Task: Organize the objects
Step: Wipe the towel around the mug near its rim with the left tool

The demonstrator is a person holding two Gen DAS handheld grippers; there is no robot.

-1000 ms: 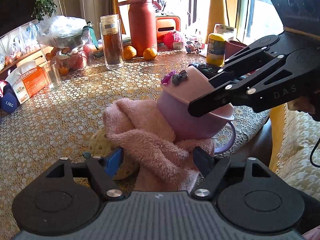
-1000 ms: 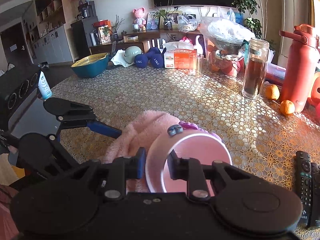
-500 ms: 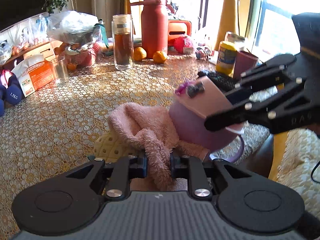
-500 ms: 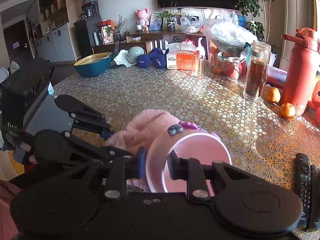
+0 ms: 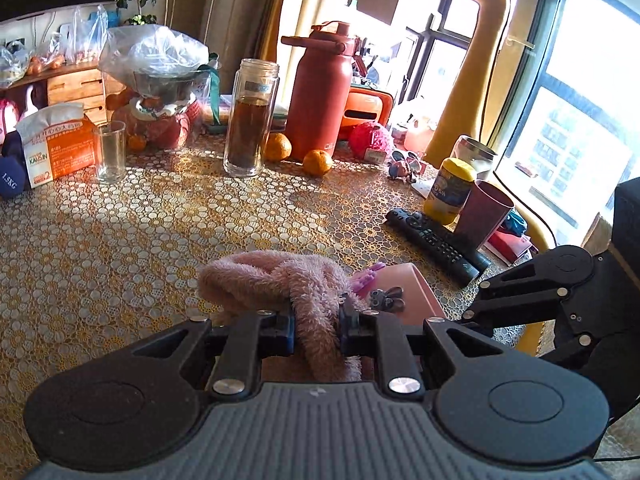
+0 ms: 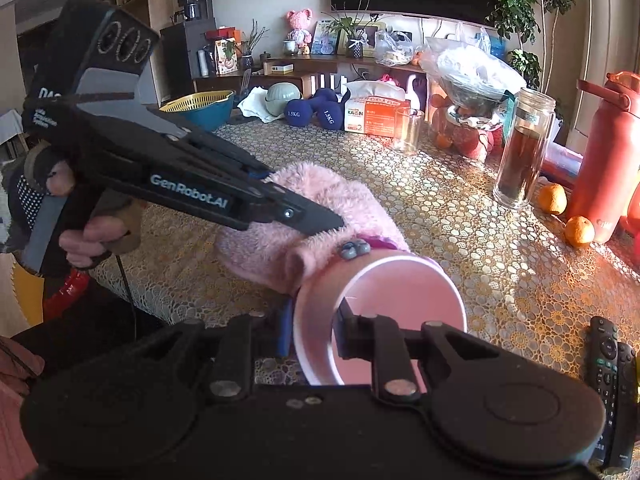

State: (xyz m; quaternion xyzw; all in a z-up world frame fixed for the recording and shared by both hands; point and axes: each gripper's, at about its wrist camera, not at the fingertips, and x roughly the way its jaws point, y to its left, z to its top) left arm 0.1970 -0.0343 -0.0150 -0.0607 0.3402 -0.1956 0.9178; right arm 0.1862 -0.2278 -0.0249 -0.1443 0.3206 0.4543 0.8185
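- Fluffy pink terry towel (image 5: pixel 276 280): pale rose all over.
- Pink plastic cup (image 6: pixel 384 312): pink inside, lilac rim trim, small grey bow.
- Tabletop (image 5: pixel 160 220): golden-yellow lace cover patterned with white circles and flowers.
- Tall terracotta-red flask (image 5: pixel 322 92): one flat colour.
- Two round oranges (image 5: pixel 317 162): bright orange.
- Left claw (image 5: pixel 316 328): black with blue pads.
- Slim black remote control (image 5: pixel 436 240): grey buttons.
- Navy dumbbells (image 6: pixel 316 110): white "1.5KG" lettering.

red flask (image 5: pixel 323 92) | tea bottle (image 5: pixel 250 120) | remote (image 5: pixel 436 240) | dumbbells (image 6: pixel 316 111)
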